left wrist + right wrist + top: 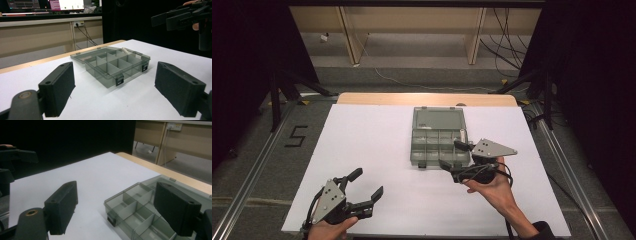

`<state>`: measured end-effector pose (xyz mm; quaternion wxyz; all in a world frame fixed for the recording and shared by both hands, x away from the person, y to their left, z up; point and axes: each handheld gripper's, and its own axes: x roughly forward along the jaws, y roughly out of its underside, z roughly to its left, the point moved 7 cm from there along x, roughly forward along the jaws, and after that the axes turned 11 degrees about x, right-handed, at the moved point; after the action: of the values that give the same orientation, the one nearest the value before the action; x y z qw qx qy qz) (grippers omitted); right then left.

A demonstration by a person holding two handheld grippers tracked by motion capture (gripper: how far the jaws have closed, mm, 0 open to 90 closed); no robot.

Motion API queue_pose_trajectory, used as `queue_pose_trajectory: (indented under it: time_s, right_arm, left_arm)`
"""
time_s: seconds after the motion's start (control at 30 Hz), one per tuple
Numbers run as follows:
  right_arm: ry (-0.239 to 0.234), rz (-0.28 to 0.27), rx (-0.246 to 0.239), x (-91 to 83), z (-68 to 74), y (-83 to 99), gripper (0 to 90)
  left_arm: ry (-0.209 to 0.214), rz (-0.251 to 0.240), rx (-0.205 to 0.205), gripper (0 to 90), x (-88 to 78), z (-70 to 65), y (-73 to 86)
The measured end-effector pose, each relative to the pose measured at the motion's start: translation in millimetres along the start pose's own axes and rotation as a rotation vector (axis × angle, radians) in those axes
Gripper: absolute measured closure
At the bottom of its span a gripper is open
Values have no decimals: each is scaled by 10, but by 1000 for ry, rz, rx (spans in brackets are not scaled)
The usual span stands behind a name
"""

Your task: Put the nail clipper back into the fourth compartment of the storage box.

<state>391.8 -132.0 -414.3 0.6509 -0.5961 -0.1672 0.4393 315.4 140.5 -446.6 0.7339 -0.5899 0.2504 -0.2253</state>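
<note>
Holding my right gripper [457, 156] at the near right corner of the open organizer box [439, 142], jaws spread wide with nothing between them. In the right gripper view one jaw hangs over the compartments, the other over bare table beside the box's near wall; whether either touches, can't tell. Box sits on the white table [377, 140], right of the middle toward the far edge, lid [438, 119] flipped back flat toward the far side, smoky clear plastic, dividers in a grid, two dark latches on the near wall. One small pale piece [126, 51] lies in a far compartment, seen from the left gripper view. My left gripper [362, 187] is at the near left part of the table, well apart from the box, jaws wide open, empty, aimed toward it.
</note>
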Motion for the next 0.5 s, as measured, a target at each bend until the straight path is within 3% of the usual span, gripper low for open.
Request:
queue_pose_trajectory:
  time_s: [0.2,0.5]
  right_arm:
    - [-19,-17,34,-38,11,45,199]
    - [-15,-18,15,-120,41,138,196]
  left_arm:
    - [3,-1,-2,159,1,-8,-2]
    - [3,0,4,159,0,-6,-3]
